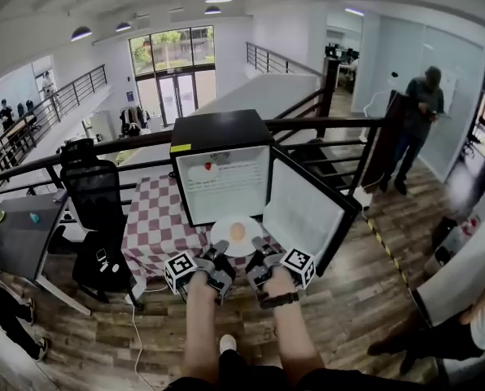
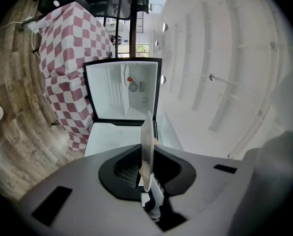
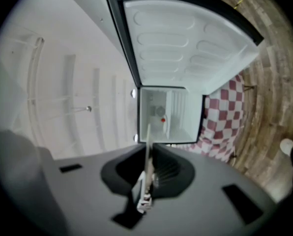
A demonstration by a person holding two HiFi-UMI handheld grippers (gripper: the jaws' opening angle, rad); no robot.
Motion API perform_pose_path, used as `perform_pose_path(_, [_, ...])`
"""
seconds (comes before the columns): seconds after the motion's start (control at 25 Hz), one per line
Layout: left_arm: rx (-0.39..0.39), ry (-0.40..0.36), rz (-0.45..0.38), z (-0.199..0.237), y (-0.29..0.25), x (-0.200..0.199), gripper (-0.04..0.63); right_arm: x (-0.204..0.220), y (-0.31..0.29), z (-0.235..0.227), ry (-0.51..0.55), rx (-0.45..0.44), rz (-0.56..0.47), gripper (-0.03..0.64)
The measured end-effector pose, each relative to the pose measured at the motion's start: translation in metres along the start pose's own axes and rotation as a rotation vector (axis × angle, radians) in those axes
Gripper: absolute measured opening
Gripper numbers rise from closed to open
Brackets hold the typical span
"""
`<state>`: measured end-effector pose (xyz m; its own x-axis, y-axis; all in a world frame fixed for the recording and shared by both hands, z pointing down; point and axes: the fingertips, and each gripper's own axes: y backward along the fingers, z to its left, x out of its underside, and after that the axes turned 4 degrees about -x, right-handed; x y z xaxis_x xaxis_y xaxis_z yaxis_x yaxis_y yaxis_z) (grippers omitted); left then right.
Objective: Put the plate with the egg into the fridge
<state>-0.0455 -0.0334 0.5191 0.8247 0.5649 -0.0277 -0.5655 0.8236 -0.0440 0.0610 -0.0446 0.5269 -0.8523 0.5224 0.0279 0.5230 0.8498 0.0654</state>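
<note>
A white plate [image 1: 226, 243] with an egg [image 1: 238, 231] on it hangs level in front of the open black mini fridge [image 1: 222, 149], just below its white inside [image 1: 226, 187]. My left gripper [image 1: 220, 253] is shut on the plate's near left rim, and my right gripper [image 1: 259, 250] is shut on its near right rim. In the left gripper view the plate [image 2: 146, 146] shows edge-on between the jaws of the left gripper [image 2: 146, 181], with the fridge's inside [image 2: 129, 90] ahead. The right gripper view shows the plate's rim [image 3: 147, 154] pinched in the right gripper [image 3: 146, 181].
The fridge stands on a table with a red-and-white checked cloth [image 1: 157, 218]. Its door [image 1: 303, 210] swings open to the right, close to my right gripper. A black office chair [image 1: 96, 190] and a grey desk [image 1: 15, 235] stand at the left. A person [image 1: 417, 120] stands at the back right.
</note>
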Motion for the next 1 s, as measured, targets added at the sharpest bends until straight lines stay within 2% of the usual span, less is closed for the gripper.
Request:
perform_pose_path(0.16, [0.011,-0.024,0.027,-0.012,-0.036,-0.032,0.048,-0.017,-0.039,0.010,0.000,-0.001,-0.029,0.034])
perform_pose_path(0.48, [-0.024,-0.016,0.090,-0.009,-0.103,-0.084,0.048,-0.051,-0.108,-0.006,-0.033,0.035,-0.103,0.034])
perform_pose_path(0.8, [-0.041,-0.147,0.153,-0.009,-0.147,-0.121,0.046,-0.075,-0.157,-0.024,0.036,0.059,-0.173,0.034])
perform_pose_path(1.0, [-0.065,-0.113,0.179,0.010,-0.168,-0.125,0.046,-0.091,-0.165,-0.040,0.054,0.099,-0.221,0.034])
